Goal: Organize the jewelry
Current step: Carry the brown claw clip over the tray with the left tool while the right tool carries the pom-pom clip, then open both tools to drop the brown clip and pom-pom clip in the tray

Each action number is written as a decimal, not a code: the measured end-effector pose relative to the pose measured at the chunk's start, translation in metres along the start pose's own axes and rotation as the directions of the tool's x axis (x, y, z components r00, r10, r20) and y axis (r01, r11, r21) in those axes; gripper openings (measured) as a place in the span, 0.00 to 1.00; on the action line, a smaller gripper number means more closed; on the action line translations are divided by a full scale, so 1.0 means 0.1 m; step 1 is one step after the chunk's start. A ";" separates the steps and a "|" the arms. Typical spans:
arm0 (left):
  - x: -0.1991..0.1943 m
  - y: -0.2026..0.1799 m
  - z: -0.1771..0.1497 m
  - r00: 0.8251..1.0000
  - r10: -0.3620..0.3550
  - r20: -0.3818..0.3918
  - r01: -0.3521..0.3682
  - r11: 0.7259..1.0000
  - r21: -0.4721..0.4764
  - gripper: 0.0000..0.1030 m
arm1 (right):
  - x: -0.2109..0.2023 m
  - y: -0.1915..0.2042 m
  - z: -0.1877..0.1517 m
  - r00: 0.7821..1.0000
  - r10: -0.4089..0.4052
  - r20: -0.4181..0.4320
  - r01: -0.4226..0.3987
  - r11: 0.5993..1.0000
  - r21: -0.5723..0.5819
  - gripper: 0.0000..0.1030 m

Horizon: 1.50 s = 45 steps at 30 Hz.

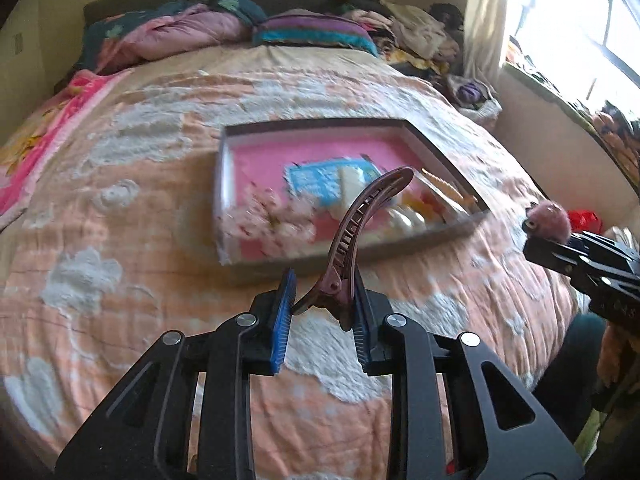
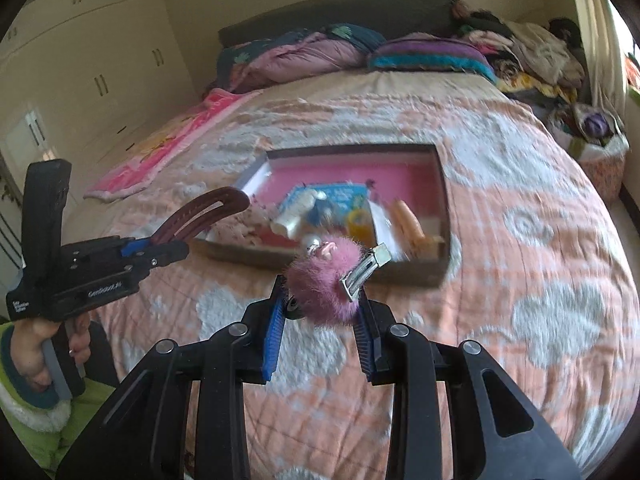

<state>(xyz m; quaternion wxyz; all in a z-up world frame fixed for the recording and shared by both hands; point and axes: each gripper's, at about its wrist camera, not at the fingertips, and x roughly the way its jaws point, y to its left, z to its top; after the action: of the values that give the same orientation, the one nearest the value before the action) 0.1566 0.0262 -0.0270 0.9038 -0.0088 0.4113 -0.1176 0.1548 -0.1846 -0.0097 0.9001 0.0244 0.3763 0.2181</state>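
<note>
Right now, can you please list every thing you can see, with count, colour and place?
Long hair clip: one, brown, held in left gripper.
Fluffy clip: one, pink with metal clasp, held in right gripper.
Box: one, dark rim, pink inside, on bed, holding blurred small items.
Bedspread: one, peach and white.
Pillows: several, mixed colours, at headboard.
Wardrobe: one, cream, left wall.
Left gripper: black, shut on hair clip.
Right gripper: black, shut on fluffy clip.

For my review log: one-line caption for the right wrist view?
Right tongs hold a fluffy pink hair clip above the bed, facing the tray.
</note>
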 end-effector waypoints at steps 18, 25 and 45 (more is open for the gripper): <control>0.68 0.28 0.24 0.994 0.080 -0.072 -0.083 0.995 -0.050 0.18 | 1.28 -0.16 0.39 0.983 -0.086 -0.162 0.082 0.996 -0.033 0.43; 0.51 0.19 0.27 0.995 0.091 -0.032 -0.092 0.995 -0.026 0.38 | 0.86 -0.14 0.35 0.995 -0.073 -0.066 0.074 0.997 0.005 0.77; -0.49 -0.21 -0.09 0.994 0.078 0.081 -0.076 0.997 -0.018 0.91 | -0.64 -0.03 -0.12 0.974 -0.118 0.192 0.114 0.993 0.032 0.96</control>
<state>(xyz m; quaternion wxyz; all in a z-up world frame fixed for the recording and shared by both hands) 0.1151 0.0175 0.0058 0.9236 -0.0045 0.3751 -0.0791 0.1077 -0.2147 0.0240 0.9434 0.0329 0.2901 0.1576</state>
